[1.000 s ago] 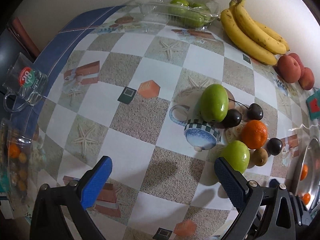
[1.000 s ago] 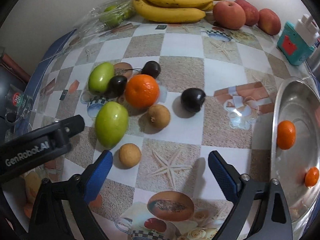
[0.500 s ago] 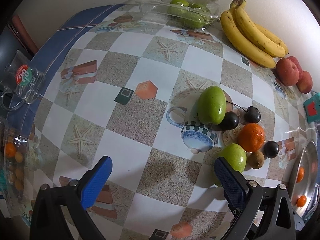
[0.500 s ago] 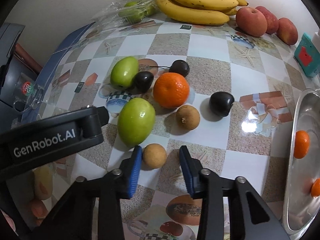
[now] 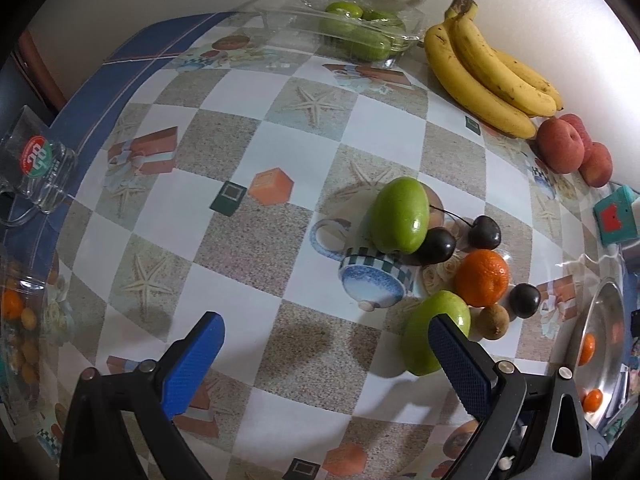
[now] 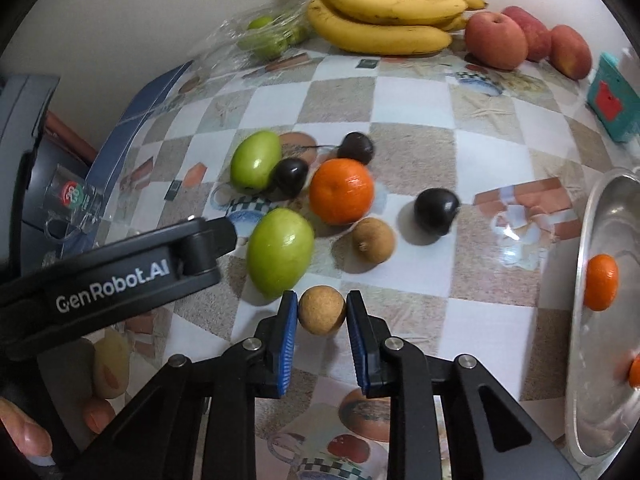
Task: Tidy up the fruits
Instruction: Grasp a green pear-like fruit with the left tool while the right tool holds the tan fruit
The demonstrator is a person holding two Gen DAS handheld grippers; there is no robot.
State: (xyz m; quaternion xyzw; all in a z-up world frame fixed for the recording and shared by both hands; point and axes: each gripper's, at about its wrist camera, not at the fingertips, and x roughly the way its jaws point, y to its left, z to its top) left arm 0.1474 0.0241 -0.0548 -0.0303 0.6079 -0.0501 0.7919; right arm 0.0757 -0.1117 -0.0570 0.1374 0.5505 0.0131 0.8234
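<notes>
low in the right wrist frame, the right hand-held gripper [image 6: 322,312] is clamped on a small tan round fruit [image 6: 321,309] resting on the tabletop [image 6: 412,148], just below a green fruit [image 6: 279,257] (an orange [image 6: 341,191] lies above) while the left hand-held gripper [image 5: 326,354] gapes wide, holding nothing, lower centre

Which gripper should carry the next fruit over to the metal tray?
Right. The right gripper is shut on the small tan fruit, with the metal tray on its side. The left gripper is open and empty.
</notes>
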